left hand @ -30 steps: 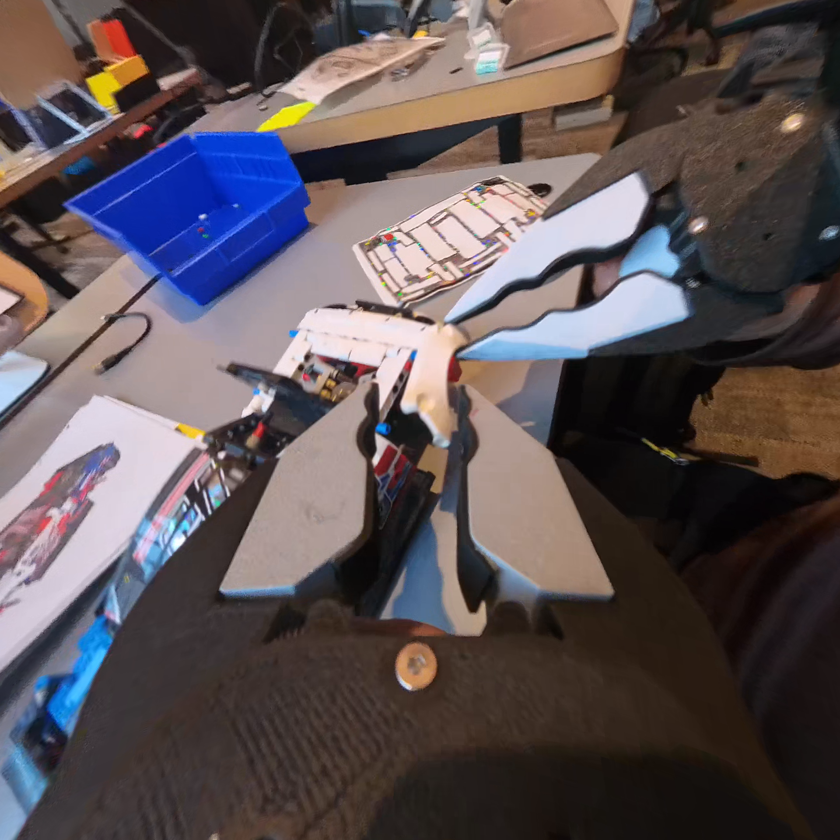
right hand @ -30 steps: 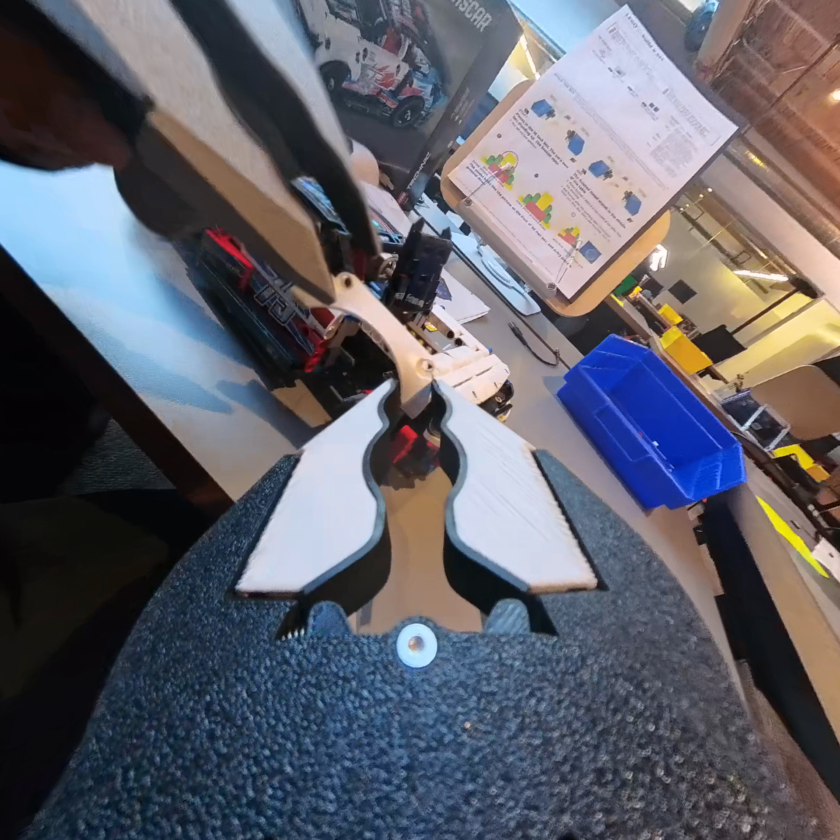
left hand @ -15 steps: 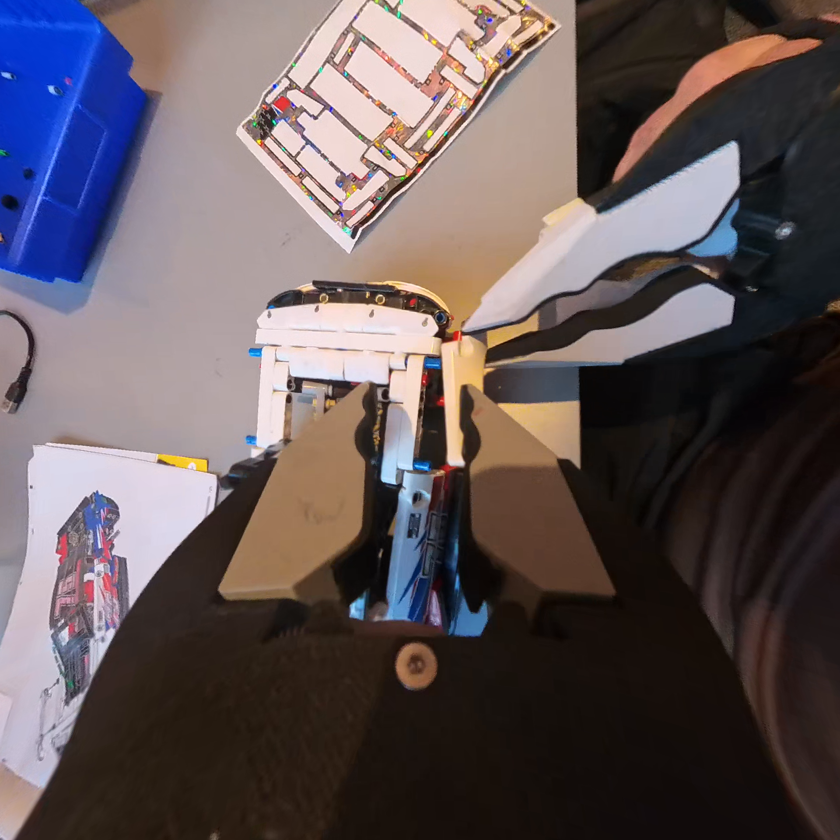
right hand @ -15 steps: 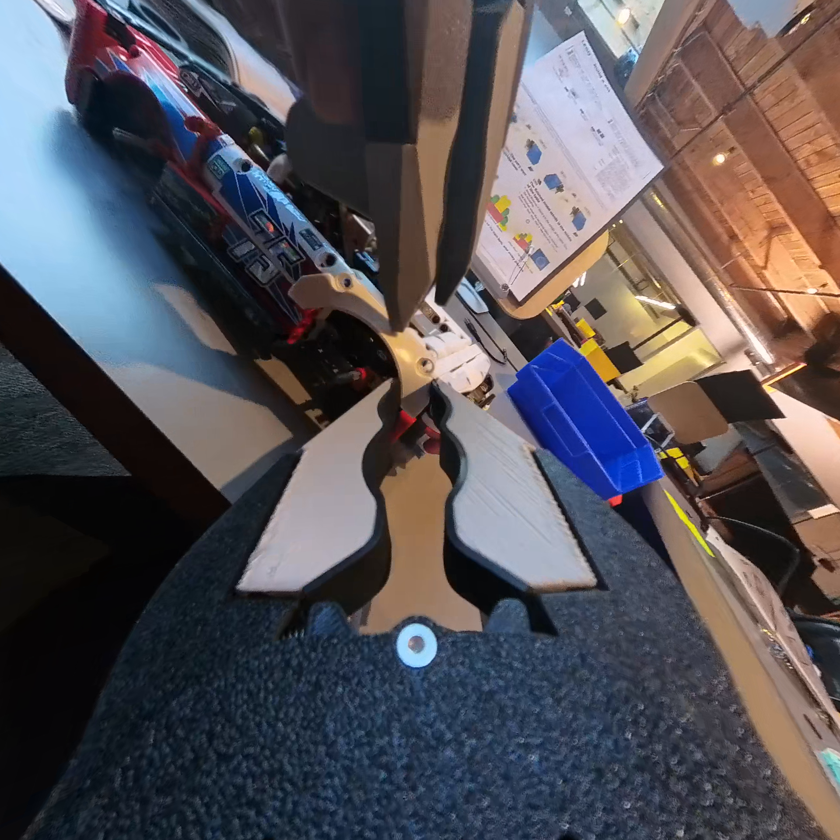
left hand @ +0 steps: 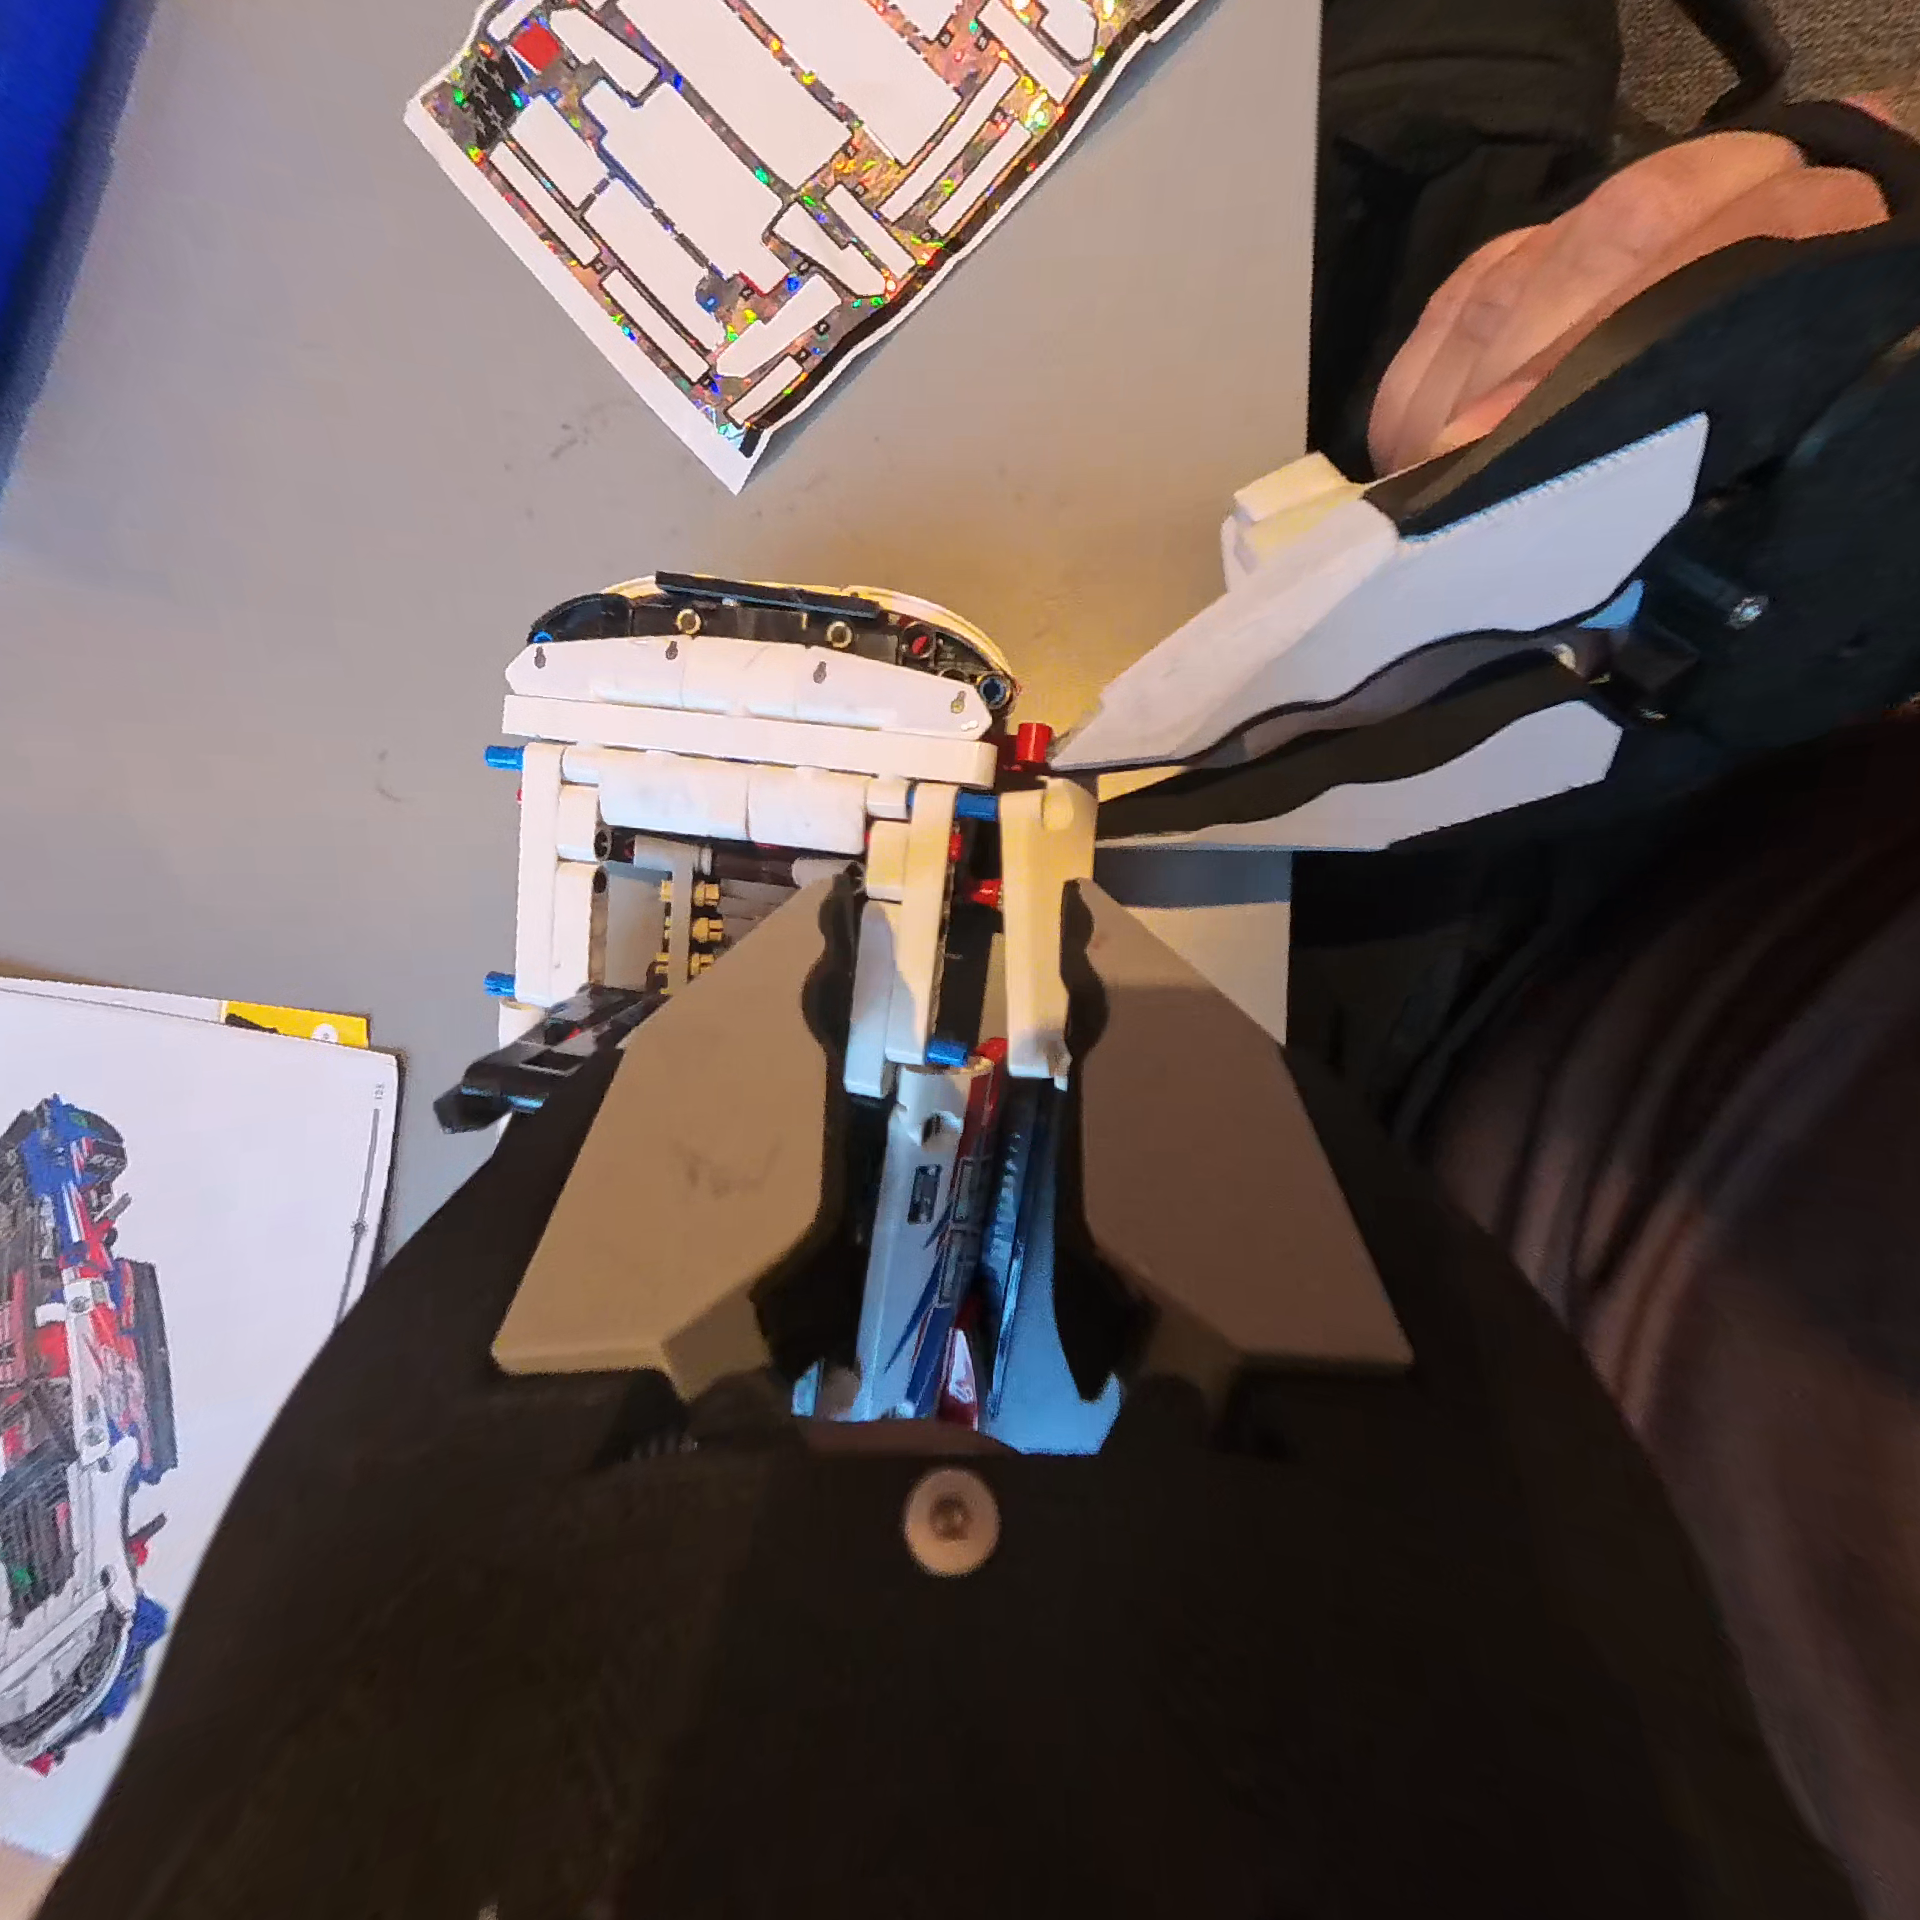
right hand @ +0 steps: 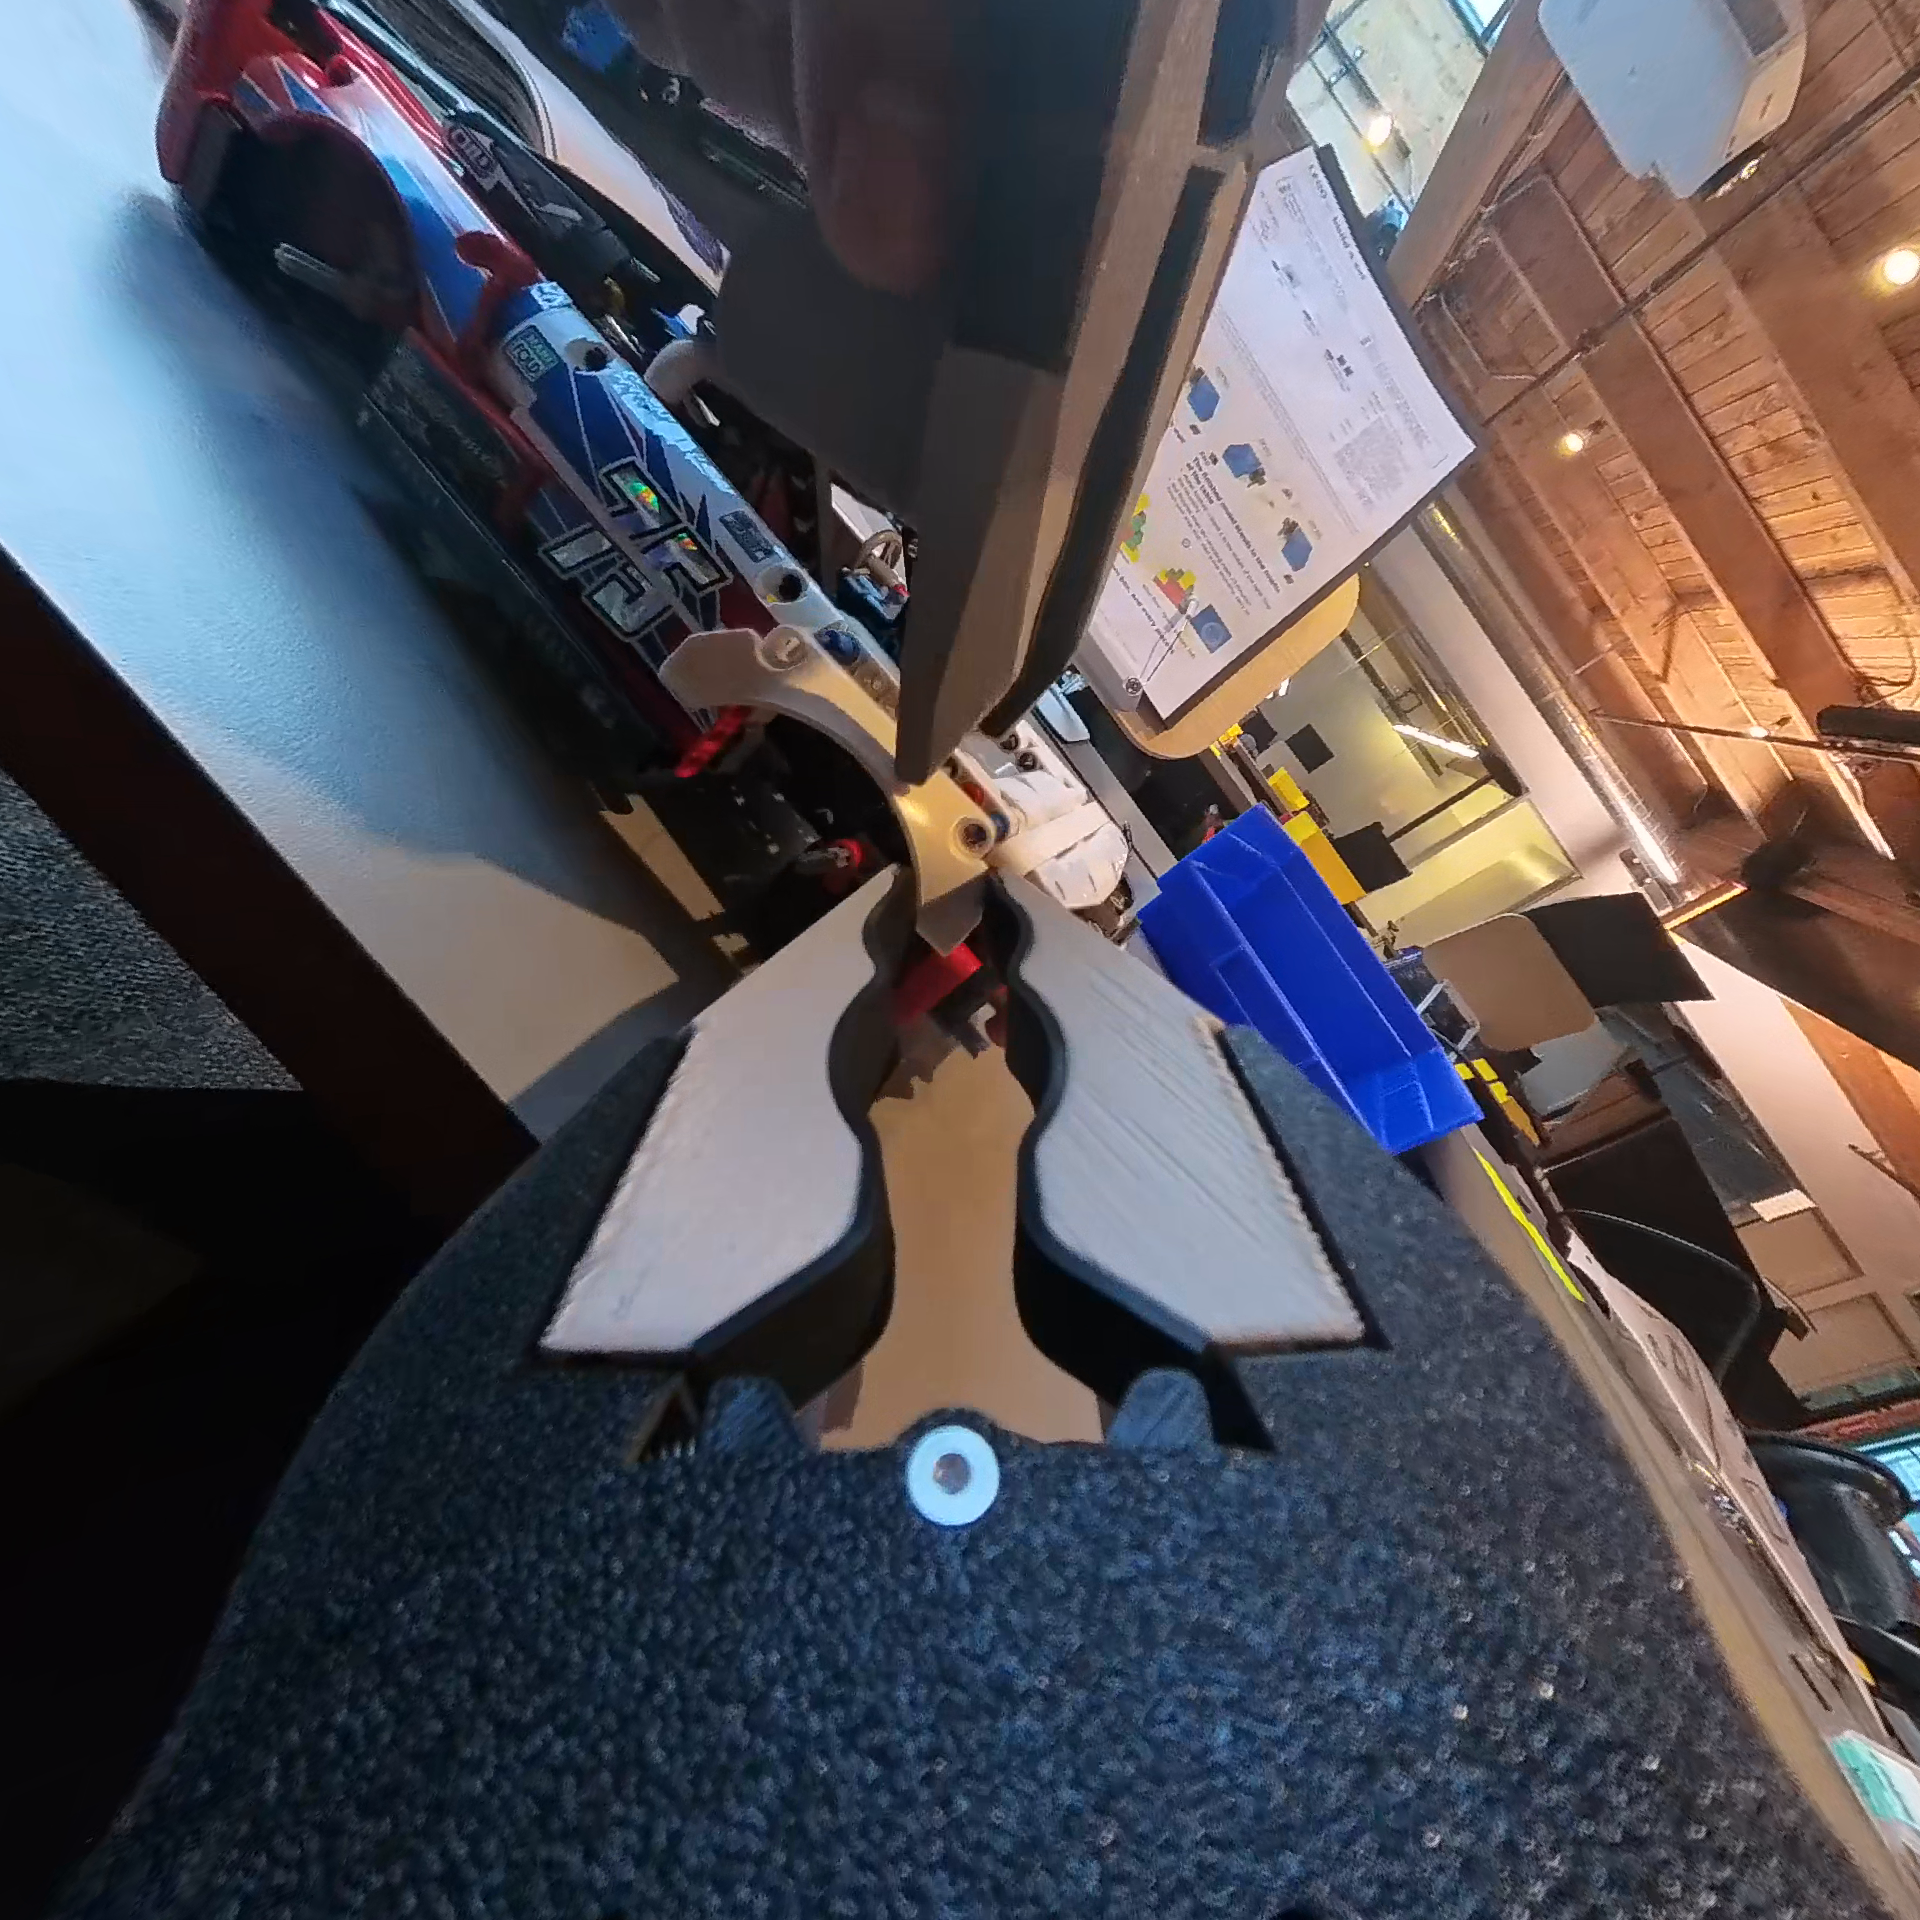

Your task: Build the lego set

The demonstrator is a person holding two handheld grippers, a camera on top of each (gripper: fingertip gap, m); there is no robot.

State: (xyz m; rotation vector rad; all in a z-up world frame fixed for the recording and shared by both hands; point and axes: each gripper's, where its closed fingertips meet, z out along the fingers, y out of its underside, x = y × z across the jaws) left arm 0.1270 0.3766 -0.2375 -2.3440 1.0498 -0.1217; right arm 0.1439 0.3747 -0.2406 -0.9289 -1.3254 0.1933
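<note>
The white, red and blue lego car (left hand: pixel 748 707) lies on the grey table (left hand: pixel 312 623). It also shows in the right wrist view (right hand: pixel 582 499). My left gripper (left hand: pixel 956 904) points straight down and is shut on the car's right side, with a white wheel arch piece (left hand: pixel 1039 935) against its right finger. My right gripper (right hand: pixel 948 894) reaches in from the table's right edge and is shut on the front end of that arch (right hand: pixel 821 707). It shows in the left wrist view (left hand: pixel 1060 764) too. The left gripper (right hand: pixel 935 748) hangs over the arch in the right wrist view.
A peeled sticker sheet (left hand: pixel 790 208) lies beyond the car and an open instruction booklet (left hand: pixel 156 1299) lies to its left. A blue bin (right hand: pixel 1299 987) stands farther back on the table. The table's edge (left hand: pixel 1299 623) runs close to the car's right side. My two grippers' fingertips are within a few centimetres of each other.
The left gripper has tilted from a forward slant to straight down over the car. The right gripper has kept its hold on the arch piece and swung lower beside the car.
</note>
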